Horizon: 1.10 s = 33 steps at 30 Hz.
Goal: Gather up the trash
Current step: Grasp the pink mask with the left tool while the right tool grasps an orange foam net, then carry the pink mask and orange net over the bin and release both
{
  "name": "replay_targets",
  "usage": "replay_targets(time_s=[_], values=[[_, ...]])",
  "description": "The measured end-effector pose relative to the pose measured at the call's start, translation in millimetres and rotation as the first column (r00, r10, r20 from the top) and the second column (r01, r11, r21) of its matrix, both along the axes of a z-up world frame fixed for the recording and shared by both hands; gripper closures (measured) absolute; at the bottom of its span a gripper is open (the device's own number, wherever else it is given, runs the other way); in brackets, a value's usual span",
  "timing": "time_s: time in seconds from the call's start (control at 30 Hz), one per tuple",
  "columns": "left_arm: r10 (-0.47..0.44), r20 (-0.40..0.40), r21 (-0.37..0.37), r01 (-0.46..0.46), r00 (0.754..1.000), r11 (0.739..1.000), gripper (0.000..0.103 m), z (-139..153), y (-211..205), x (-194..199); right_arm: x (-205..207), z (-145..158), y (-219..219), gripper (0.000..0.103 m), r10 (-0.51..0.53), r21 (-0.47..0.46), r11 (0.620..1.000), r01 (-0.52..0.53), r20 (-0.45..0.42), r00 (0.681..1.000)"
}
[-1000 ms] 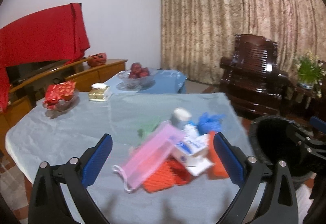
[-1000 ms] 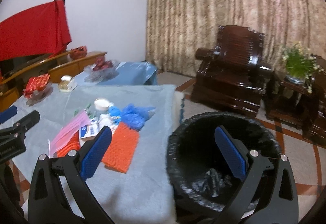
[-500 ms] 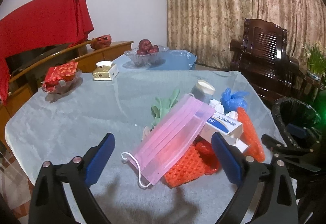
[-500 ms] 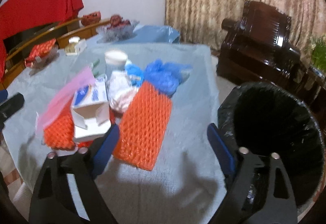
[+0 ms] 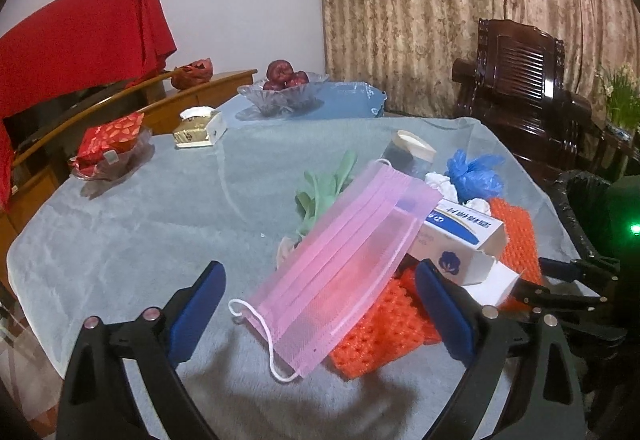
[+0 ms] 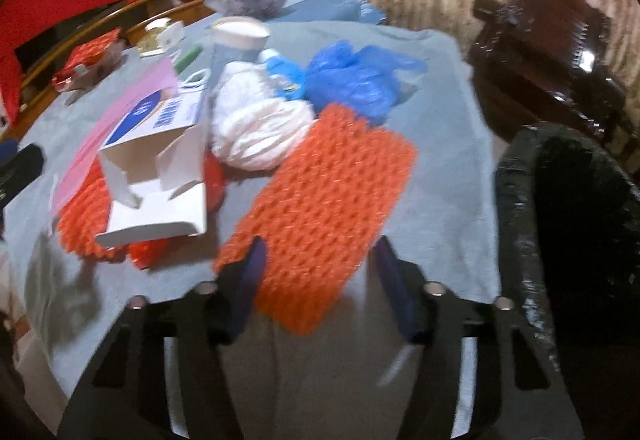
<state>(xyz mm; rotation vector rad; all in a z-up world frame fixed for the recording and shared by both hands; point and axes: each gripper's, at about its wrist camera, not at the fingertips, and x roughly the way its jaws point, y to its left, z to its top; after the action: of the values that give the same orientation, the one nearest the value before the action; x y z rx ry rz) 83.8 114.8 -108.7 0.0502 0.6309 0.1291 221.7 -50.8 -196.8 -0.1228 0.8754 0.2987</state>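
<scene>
Change since earlier view: we have brought both grippers down and in toward the trash pile; the right fingers, wide apart a second ago, are closing now.
Orange foam net, right: (image 6: 320,200) flat on the bench cloth, its near edge between our right fingers; the picture is blurred, and we see no pad pressing on it yet.
Right gripper: (image 6: 318,272) about a third open, closing, nothing gripped that we can make out.
Pink face mask: (image 5: 340,268) draped over a second orange net (image 5: 380,332) and leaning on the white carton; its lower end lies between our left fingers.
Left gripper: (image 5: 320,304) fingers spread wide, holding nothing, apart from the mask on both sides.
White carton: (image 5: 464,240) open flap toward us, just beside the mask.
Other trash: white crumpled wrapper (image 6: 256,124), blue plastic bag (image 6: 352,80), cup (image 6: 236,40), green glove (image 5: 324,188), all bunched near the bench middle.
Bin: (image 6: 520,180) black-lined, just off the bench's right edge, well within reach of the right side.
Bench: (image 5: 140,224) grey cloth cover.
Step in hand: we judge this the first pickup, right side pinching the net.
Next move: finish the pinch on the net's thin edge, lift it clear, carry it over the bin; left fingers then need to drop lower and shut on the mask.
</scene>
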Motion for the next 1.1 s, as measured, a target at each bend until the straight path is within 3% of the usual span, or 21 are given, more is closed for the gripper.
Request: replay_targets(time_s=[0.07, 0.13, 0.23, 0.33, 0.43, 0.5, 0.57, 0.67, 0.83, 0.9, 0.93, 1.0, 1.03, 1.1], values=[[-0.001, -0.005, 0.004, 0.001, 1.000, 1.000, 0.009, -2, 2, 5, -2, 5, 2, 0.082, 0.016, 0.001, 1.000, -0.016, 0.011, 1.000], [-0.002, -0.007, 0.009, 0.002, 1.000, 1.000, 0.009, -4, 4, 10, -1, 10, 1, 0.093, 0.021, -0.005, 1.000, -0.021, 0.020, 1.000], [-0.013, -0.024, 0.005, 0.013, 1.000, 1.000, 0.015, -8, 8, 20, 3, 16, -5, 0.093, 0.020, 0.019, 1.000, -0.020, 0.017, 1.000], [-0.039, -0.065, -0.029, 0.037, 0.997, 0.999, 0.028, -16, 13, 30, 4, 21, -6, 0.093, 0.023, 0.004, 1.000, -0.024, 0.036, 0.999], [-0.062, -0.102, -0.063, 0.056, 0.993, 0.996, 0.051, -23, 17, 37, 3, 26, -5, 0.093, 0.028, 0.006, 1.000, -0.029, 0.047, 0.998], [-0.077, -0.115, -0.097, 0.066, 0.990, 0.993, 0.076, -27, 20, 39, 2, 28, -4, 0.093, 0.034, -0.001, 0.999, -0.034, 0.058, 0.998], [-0.092, -0.110, -0.129, 0.077, 0.990, 0.989, 0.092, -26, 23, 38, 1, 31, -2, 0.093, 0.043, -0.012, 0.999, -0.042, 0.070, 0.997], [-0.093, -0.090, -0.130, 0.080, 0.992, 0.988, 0.103, -22, 22, 35, 0, 38, -1, 0.093, 0.048, 0.000, 0.999, -0.048, 0.086, 0.995], [-0.083, -0.075, -0.131, 0.072, 0.994, 0.989, 0.103, -14, 25, 35, -5, 47, -4, 0.093, 0.046, 0.009, 0.999, -0.047, 0.112, 0.993], [-0.073, -0.092, -0.133, 0.060, 0.993, 0.989, 0.098, -14, 26, 36, -5, 46, -6, 0.093, 0.040, 0.007, 0.999, -0.041, 0.108, 0.993], [-0.073, -0.102, -0.145, 0.058, 0.992, 0.988, 0.091, -16, 28, 37, -4, 44, -6, 0.093, 0.037, 0.007, 0.999, -0.038, 0.102, 0.994], [-0.049, -0.116, -0.133, 0.034, 0.992, 0.991, 0.042, -19, 29, 37, -4, 40, -7, 0.093, 0.032, 0.008, 0.999, -0.033, 0.090, 0.995], [-0.040, -0.113, -0.127, 0.026, 0.993, 0.992, 0.035, -20, 29, 37, -4, 39, -7, 0.093, 0.032, 0.008, 0.999, -0.033, 0.085, 0.996], [-0.034, -0.123, -0.121, 0.019, 0.992, 0.992, 0.033, -23, 30, 39, -4, 37, -5, 0.093, 0.034, 0.004, 0.999, -0.035, 0.082, 0.996]])
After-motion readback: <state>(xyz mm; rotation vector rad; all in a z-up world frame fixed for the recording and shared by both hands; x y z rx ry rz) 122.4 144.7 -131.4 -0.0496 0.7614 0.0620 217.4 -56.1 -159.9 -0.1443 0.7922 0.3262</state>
